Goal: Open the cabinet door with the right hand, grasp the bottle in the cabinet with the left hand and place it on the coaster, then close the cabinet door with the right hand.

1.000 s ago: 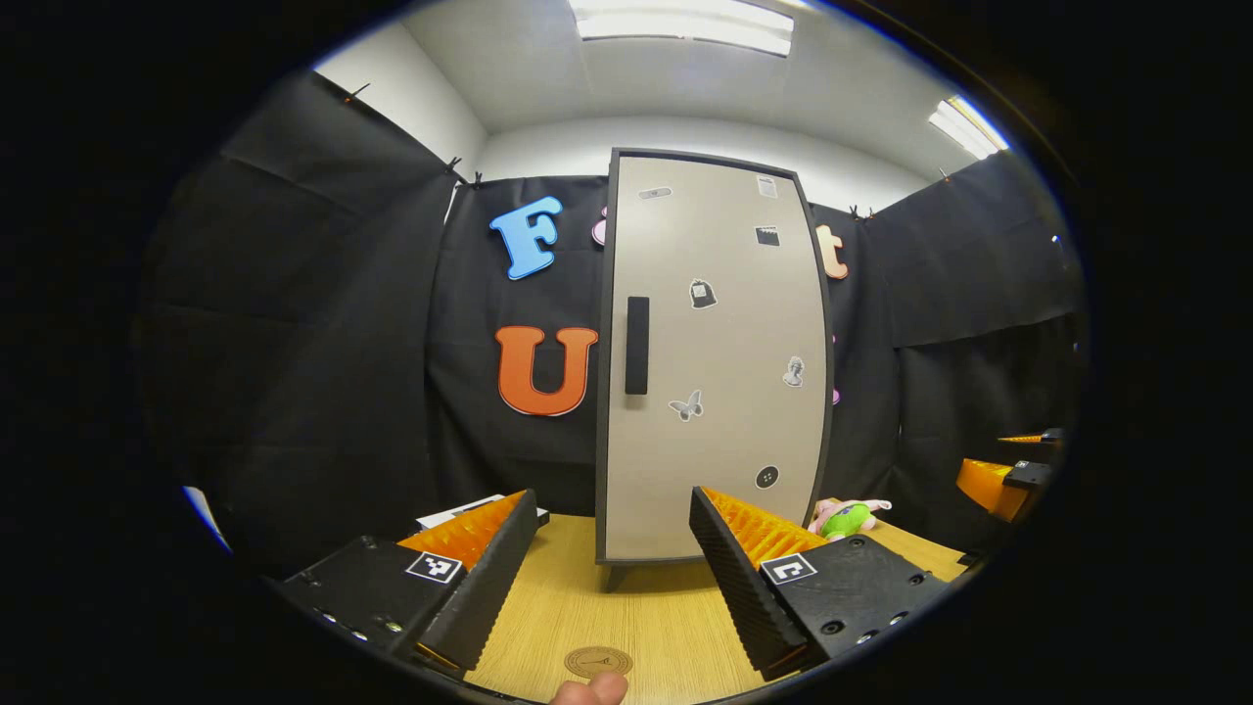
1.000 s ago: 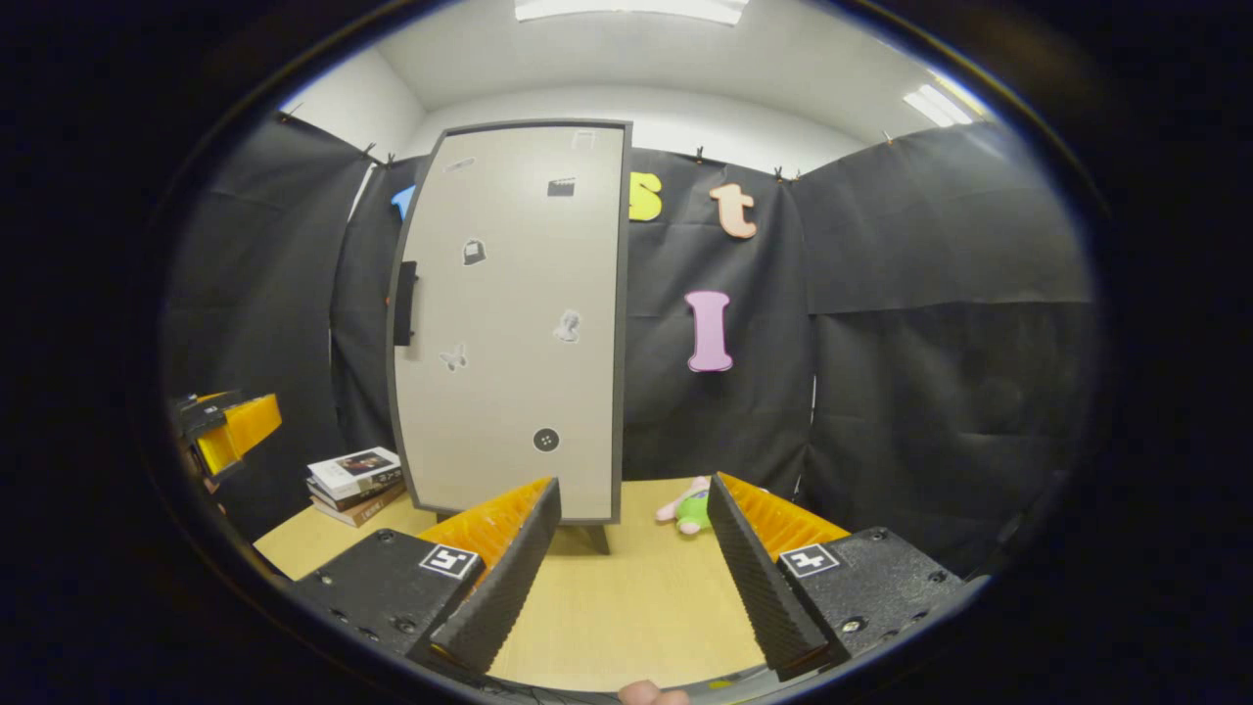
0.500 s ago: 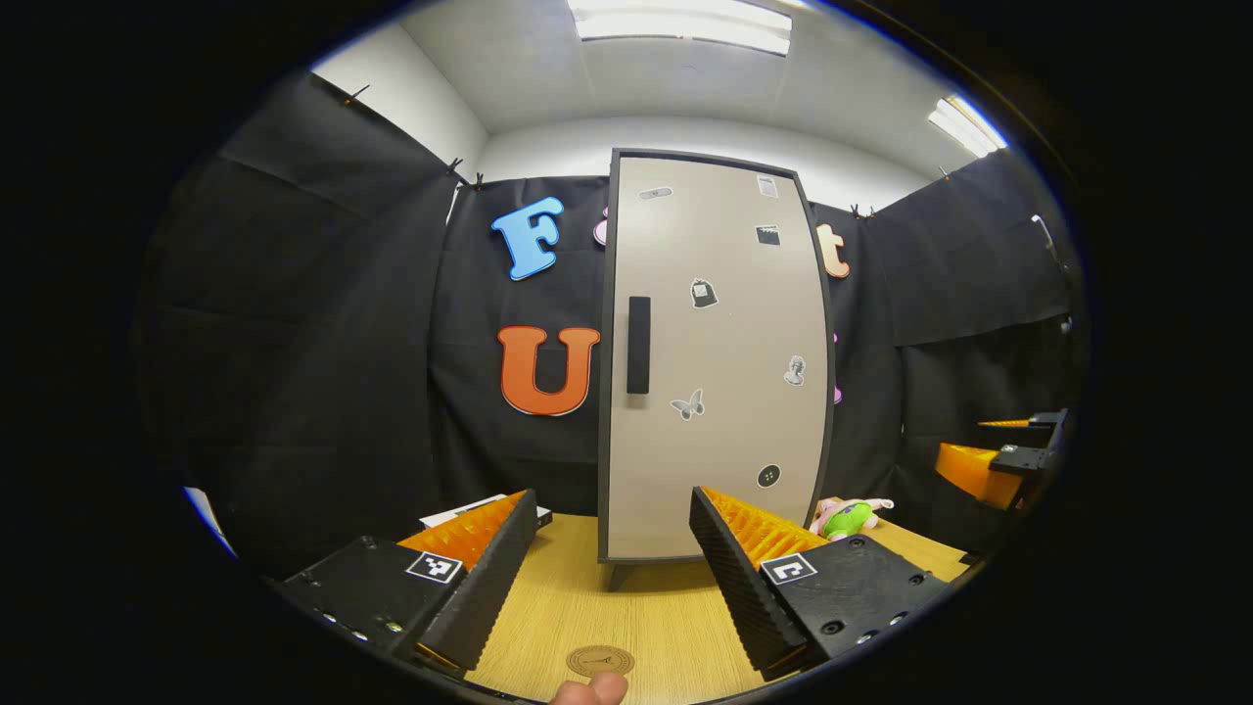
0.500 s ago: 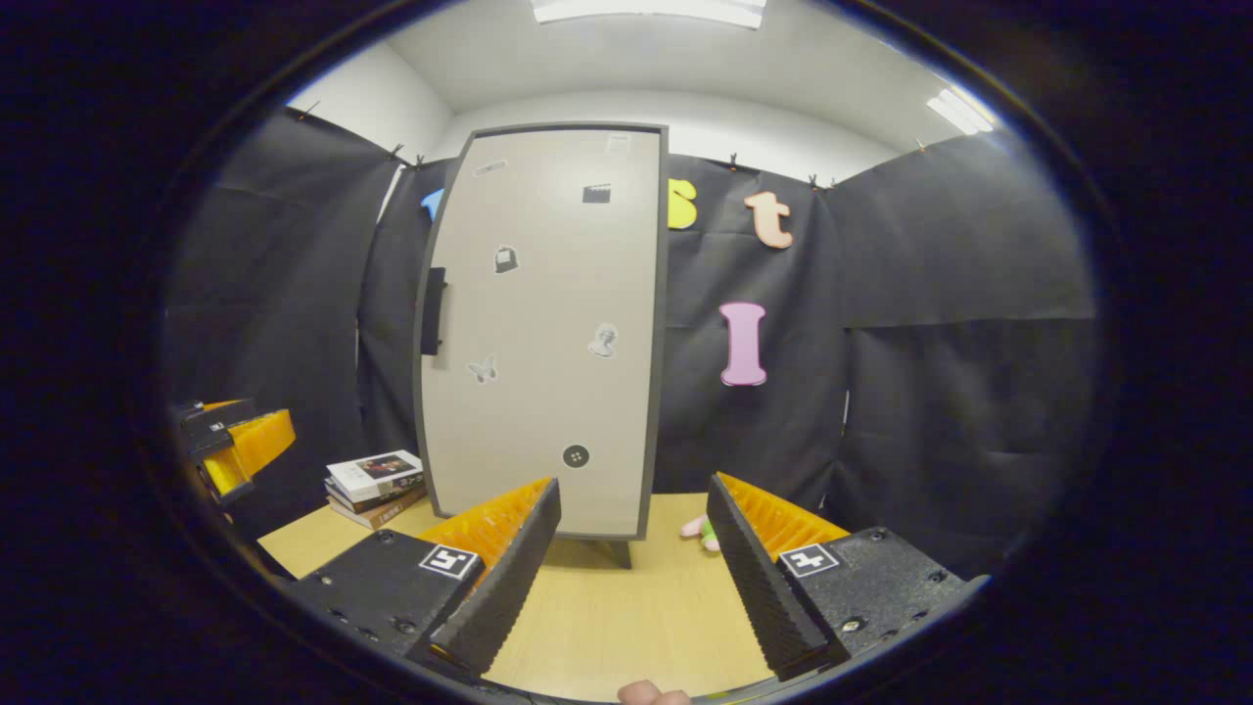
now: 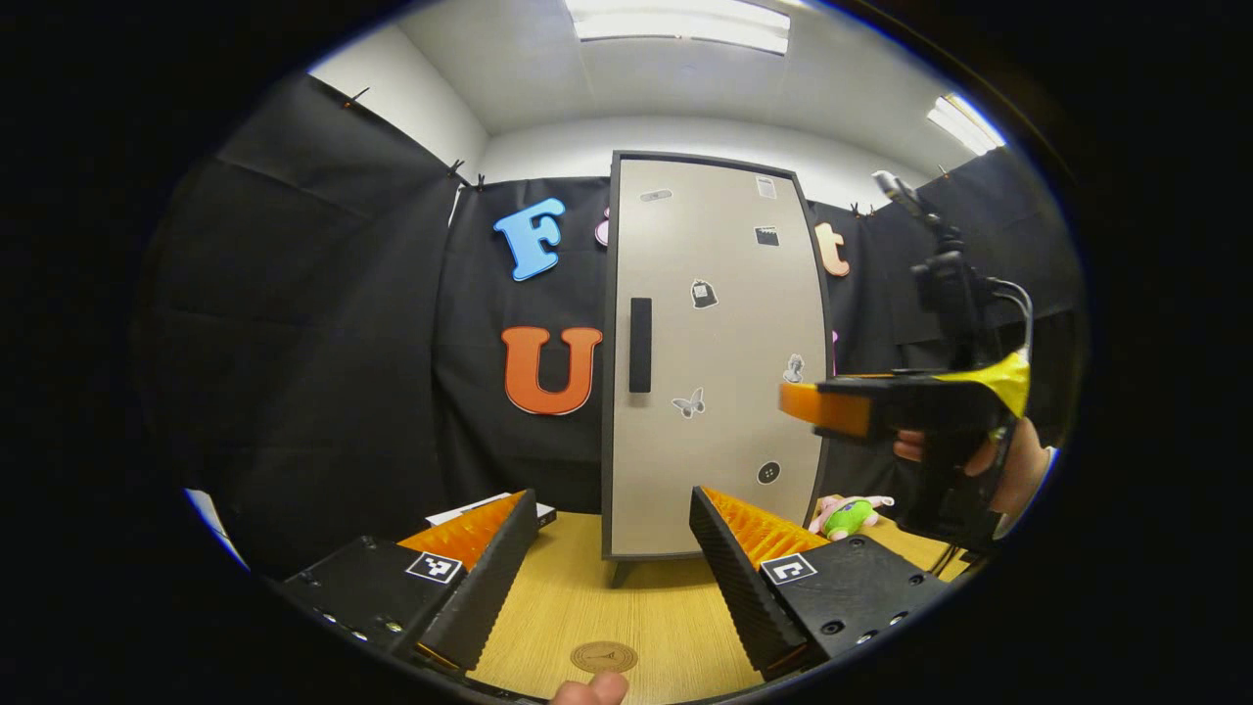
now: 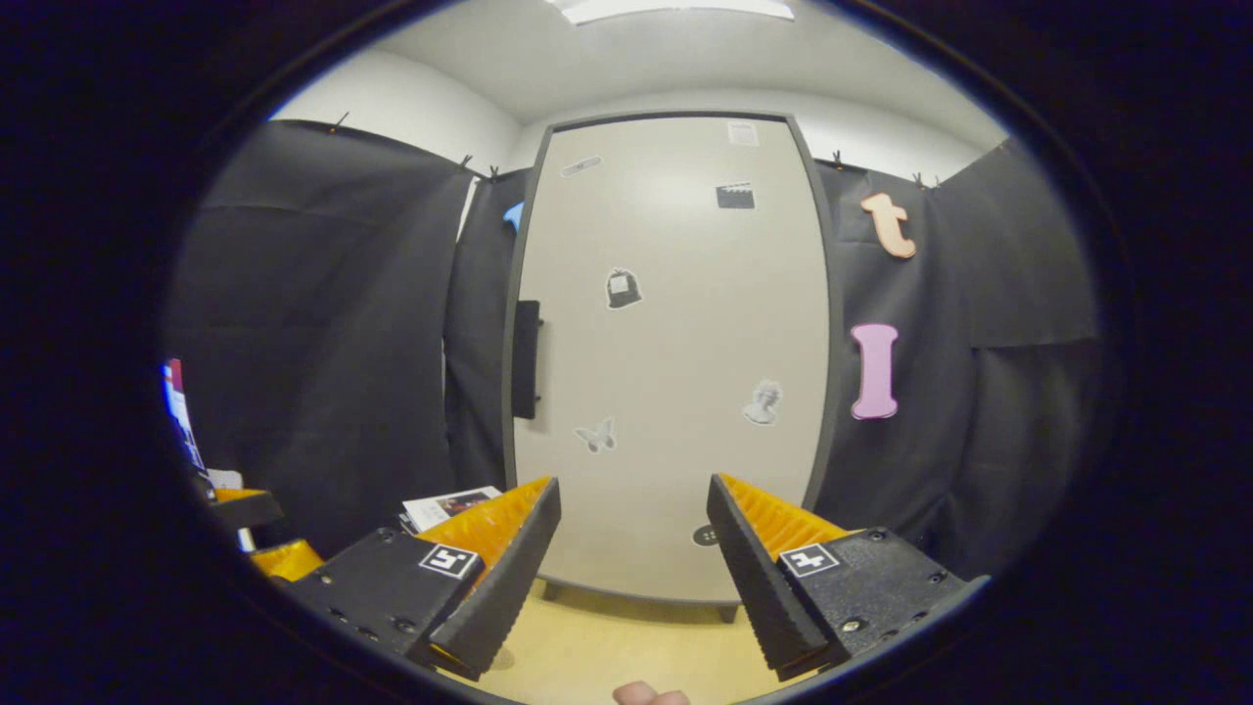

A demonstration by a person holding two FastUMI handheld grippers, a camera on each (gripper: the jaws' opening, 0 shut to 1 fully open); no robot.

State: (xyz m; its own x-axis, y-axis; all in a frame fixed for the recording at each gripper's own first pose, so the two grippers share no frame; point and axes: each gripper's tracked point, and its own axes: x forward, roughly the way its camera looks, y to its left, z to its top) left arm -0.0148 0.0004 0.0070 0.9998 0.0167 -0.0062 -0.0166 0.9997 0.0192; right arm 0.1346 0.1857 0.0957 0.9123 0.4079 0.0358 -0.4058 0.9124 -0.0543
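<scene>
Left gripper low over the wooden table, jaws spread wide, nothing between them. Coaster on the table just below it, a fingertip at its near edge. Right gripper also gaping, empty, facing the cabinet door; in the left gripper view it sits raised at right, hand on its grip. Door shut, dark handle on its left edge, stickers on the front. Bottle presumably behind the door, not visible. Books left of cabinet, plush toy right.

No legible text or labels.
</scene>
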